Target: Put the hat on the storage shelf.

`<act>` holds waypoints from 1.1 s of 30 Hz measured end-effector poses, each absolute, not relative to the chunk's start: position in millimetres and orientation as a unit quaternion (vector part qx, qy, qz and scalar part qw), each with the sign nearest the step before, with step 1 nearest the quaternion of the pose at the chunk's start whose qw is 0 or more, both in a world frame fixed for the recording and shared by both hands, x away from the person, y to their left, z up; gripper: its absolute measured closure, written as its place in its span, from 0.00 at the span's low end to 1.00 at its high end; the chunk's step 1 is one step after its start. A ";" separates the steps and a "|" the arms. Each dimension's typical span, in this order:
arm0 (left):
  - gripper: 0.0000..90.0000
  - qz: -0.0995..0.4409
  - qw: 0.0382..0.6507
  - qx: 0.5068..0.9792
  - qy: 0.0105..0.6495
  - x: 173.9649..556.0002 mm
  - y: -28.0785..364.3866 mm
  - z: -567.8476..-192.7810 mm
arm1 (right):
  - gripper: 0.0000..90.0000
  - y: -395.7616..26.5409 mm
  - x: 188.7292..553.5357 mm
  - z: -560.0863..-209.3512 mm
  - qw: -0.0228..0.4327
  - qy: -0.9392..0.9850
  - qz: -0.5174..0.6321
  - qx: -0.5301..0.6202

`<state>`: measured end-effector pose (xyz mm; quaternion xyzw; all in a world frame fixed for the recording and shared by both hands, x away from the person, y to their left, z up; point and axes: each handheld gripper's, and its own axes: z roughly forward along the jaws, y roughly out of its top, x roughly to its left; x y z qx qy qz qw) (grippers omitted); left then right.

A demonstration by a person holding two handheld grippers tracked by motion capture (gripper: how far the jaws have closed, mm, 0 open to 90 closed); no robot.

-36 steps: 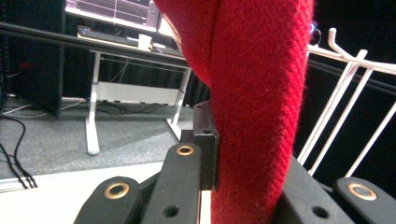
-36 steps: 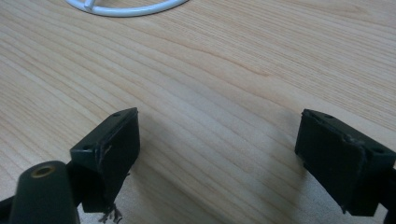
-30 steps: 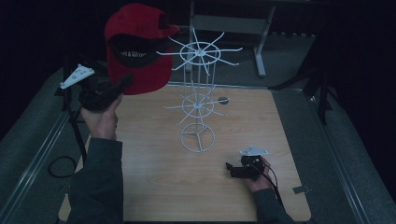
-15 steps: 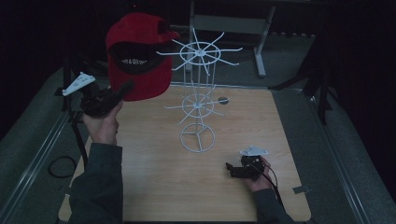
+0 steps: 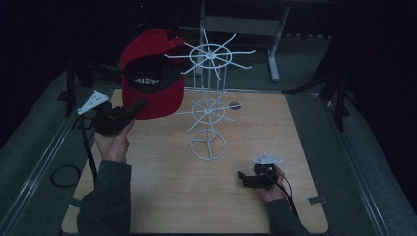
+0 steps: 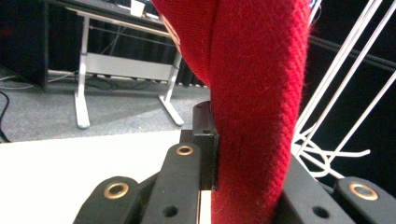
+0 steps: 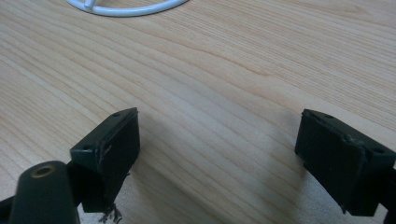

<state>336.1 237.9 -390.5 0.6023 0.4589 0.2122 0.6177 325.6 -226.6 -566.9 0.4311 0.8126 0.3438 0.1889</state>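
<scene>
Overhead, the left gripper (image 5: 129,112) is clamped on the brim of a red fabric baseball cap (image 5: 150,73) held up beside the white wire display stand (image 5: 209,98), while the right gripper (image 5: 244,178) rests spread apart on the wooden tabletop (image 5: 162,196).

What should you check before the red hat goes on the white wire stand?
1. Grip: left gripper is shut on the brim of the red hat: ok.
2. Hat already hung on the white wire stand: not ok; it is held beside the top spokes.
3. Stand upright, ring base flat on the wooden table: ok.
4. Right gripper away from the stand, jaws open and empty: ok.
5. Which spoke the hat will catch: cannot tell.
</scene>
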 end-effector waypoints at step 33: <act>0.48 0.181 0.592 0.633 0.464 331.1 226.1 -426.9 | 0.15 -226.7 325.7 -566.9 0.190 0.813 0.343 0.430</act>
